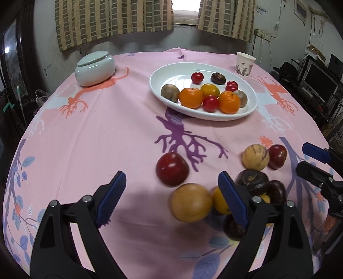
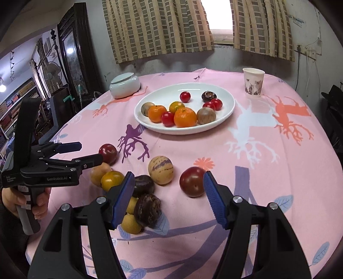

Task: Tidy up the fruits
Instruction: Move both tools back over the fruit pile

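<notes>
- Two sets of black, blue-padded tongs, left tongs [image 1: 171,191] and right tongs [image 2: 168,191], both gaping over the pink desk [image 2: 268,171], gripping nothing; right still widening.
- Loose fruits [image 2: 160,170] lie near them.
- Only the right view shows a hand [image 2: 12,201] and "GenRobot.AI" lettering.
- Farther: more fruit in the white oval plate [image 2: 223,124].

wall [image 1: 49,43]: grey | curtains [image 2: 156,28]: checked | window [image 2: 219,15]: bright | cabinet [image 2: 72,53]: dark

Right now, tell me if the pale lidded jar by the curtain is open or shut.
Shut. The jar stands upright on the pink cloth, its flat lid seated across the top in both views.
</notes>
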Action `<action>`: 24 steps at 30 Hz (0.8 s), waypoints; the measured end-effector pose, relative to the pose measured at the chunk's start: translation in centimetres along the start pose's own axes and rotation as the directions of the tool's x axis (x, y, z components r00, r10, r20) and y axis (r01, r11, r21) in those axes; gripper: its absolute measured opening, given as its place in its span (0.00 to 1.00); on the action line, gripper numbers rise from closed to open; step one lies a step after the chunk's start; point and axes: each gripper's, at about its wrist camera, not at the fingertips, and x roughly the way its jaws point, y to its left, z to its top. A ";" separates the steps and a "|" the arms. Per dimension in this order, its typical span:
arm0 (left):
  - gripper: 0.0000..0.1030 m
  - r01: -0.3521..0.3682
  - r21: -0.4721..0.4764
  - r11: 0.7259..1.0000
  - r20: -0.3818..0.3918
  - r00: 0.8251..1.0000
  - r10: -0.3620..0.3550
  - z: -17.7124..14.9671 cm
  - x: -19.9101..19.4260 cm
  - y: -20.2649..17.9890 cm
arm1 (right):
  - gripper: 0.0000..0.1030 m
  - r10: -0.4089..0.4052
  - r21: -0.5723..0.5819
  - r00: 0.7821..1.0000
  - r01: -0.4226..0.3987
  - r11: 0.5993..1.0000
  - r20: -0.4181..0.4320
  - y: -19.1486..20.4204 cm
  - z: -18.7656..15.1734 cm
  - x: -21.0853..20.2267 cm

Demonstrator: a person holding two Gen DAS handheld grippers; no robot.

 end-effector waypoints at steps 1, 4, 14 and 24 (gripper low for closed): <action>0.87 0.005 0.001 1.000 -0.008 1.000 -0.005 -0.1 0.1 0.3 | 0.65 -0.002 -0.003 1.000 0.002 1.000 0.004 -0.1 -0.1 0.0; 0.87 0.008 -0.002 1.000 -0.021 1.000 -0.008 -0.2 0.2 1.0 | 0.65 -0.023 -0.027 1.000 0.024 0.999 0.012 0.0 -0.1 -0.4; 0.88 0.036 0.018 0.999 -0.080 0.996 -0.035 -1.4 0.2 1.4 | 0.65 -0.062 0.006 0.996 0.062 0.998 0.064 -0.9 0.2 -0.9; 0.86 0.072 0.110 0.991 -0.080 0.995 -0.063 -2.5 0.3 0.2 | 0.65 -0.022 -0.021 0.999 0.023 1.000 0.049 0.0 0.1 -0.9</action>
